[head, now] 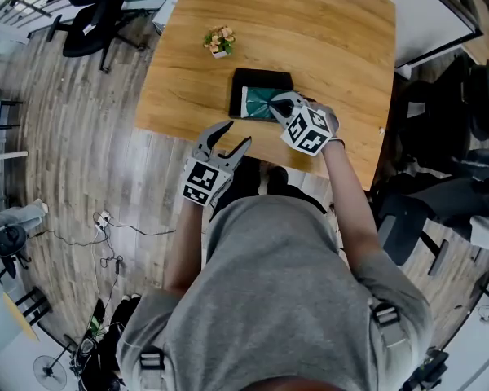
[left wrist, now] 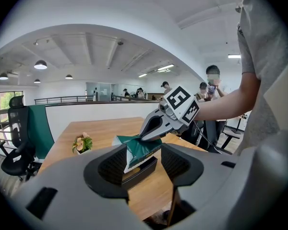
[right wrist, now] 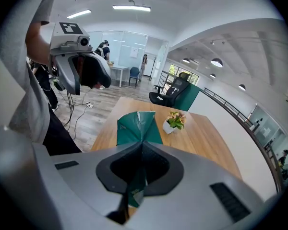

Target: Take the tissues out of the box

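1. Box (head: 259,80) sits on table (head: 326,47), near its front edge.
2. Tissue pack (head: 255,103) sticks up out of box, top end pinched btwn jaws of your R gripper (head: 275,103).
3. Plant pot (head: 219,41) on table, behind & left of box, apart from it.
4. Your L gripper (head: 237,134) is off table's front edge, in front of box, left of R gripper.

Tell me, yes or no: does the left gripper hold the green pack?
No: the left gripper has its jaws apart and empty; the right gripper pinches the green pack.
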`<action>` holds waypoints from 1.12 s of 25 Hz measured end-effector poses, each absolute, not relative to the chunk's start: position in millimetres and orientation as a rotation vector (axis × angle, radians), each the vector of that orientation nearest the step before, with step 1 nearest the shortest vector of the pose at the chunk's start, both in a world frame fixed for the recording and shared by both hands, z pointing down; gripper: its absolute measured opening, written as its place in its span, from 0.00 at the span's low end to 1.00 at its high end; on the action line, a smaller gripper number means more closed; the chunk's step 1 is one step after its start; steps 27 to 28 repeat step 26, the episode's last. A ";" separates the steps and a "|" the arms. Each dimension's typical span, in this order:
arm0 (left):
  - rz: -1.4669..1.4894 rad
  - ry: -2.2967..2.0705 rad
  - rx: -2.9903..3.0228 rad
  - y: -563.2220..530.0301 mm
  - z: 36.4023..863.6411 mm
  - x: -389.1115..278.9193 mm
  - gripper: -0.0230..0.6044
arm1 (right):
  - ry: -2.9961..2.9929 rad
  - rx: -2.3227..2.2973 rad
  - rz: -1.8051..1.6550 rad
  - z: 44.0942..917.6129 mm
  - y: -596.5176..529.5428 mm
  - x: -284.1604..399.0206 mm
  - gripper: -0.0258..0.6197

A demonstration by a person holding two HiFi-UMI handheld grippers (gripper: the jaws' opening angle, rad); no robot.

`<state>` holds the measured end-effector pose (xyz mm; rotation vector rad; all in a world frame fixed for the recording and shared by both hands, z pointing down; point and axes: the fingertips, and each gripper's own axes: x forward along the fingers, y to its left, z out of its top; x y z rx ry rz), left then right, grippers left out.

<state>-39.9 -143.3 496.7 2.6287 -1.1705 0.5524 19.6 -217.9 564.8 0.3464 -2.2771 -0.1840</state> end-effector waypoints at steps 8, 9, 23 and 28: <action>0.552 -1.217 2.613 -129.0 495.3 -32.6 0.40 | -2.300 0.339 -0.211 556.0 -209.5 24.8 0.05; 0.550 -1.223 2.611 -127.0 494.9 -31.2 0.40 | -2.305 0.338 -0.212 554.9 -207.7 25.6 0.05; 0.542 -1.264 2.619 -110.9 489.2 -19.7 0.40 | -2.316 0.330 -0.243 549.7 -194.7 33.6 0.05; 0.539 -1.268 2.619 -109.3 488.5 -18.3 0.40 | -2.315 0.330 -0.247 549.3 -194.5 35.2 0.05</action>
